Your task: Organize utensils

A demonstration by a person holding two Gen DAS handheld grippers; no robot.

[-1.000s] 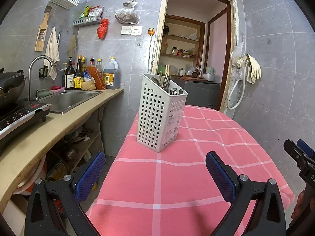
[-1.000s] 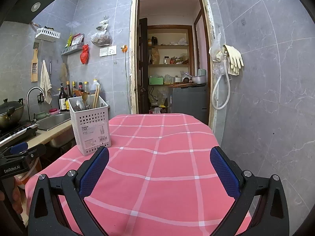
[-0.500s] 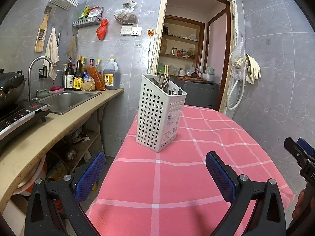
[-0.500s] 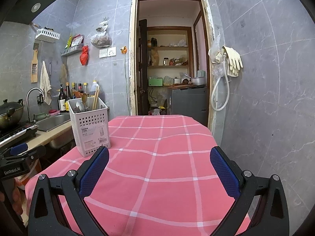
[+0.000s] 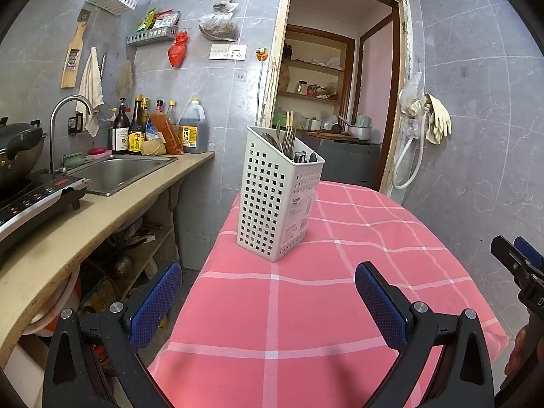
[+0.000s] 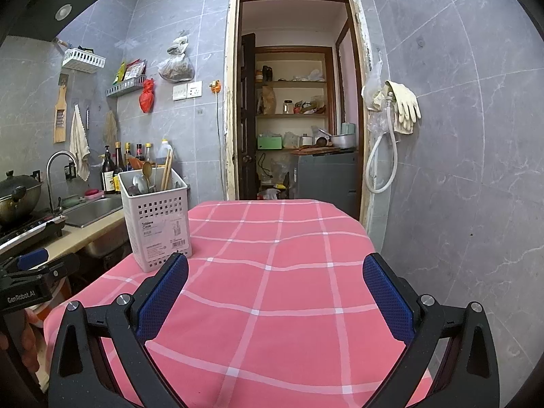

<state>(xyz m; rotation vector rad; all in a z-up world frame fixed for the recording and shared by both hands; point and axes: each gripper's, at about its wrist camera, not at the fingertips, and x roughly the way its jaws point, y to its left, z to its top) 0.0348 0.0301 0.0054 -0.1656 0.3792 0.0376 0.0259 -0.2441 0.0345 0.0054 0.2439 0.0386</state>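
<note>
A white perforated utensil holder stands upright on the pink checked tablecloth, near the table's left edge. Spoons, forks and chopsticks stick up out of it. The right wrist view shows the same holder at the left of the table, with a spoon and chopsticks inside. My left gripper is open over the near part of the cloth, short of the holder, holding nothing. My right gripper is open as well, empty, with the holder just beyond its left finger.
A beige counter with a sink, bottles and an induction cooker runs along the left. A doorway opens behind the table. Grey tiled wall stands close on the right, with gloves and a hose hanging.
The right gripper has drifted slightly left and nearer the holder. The left view has barely shifted; both grippers stay open.
</note>
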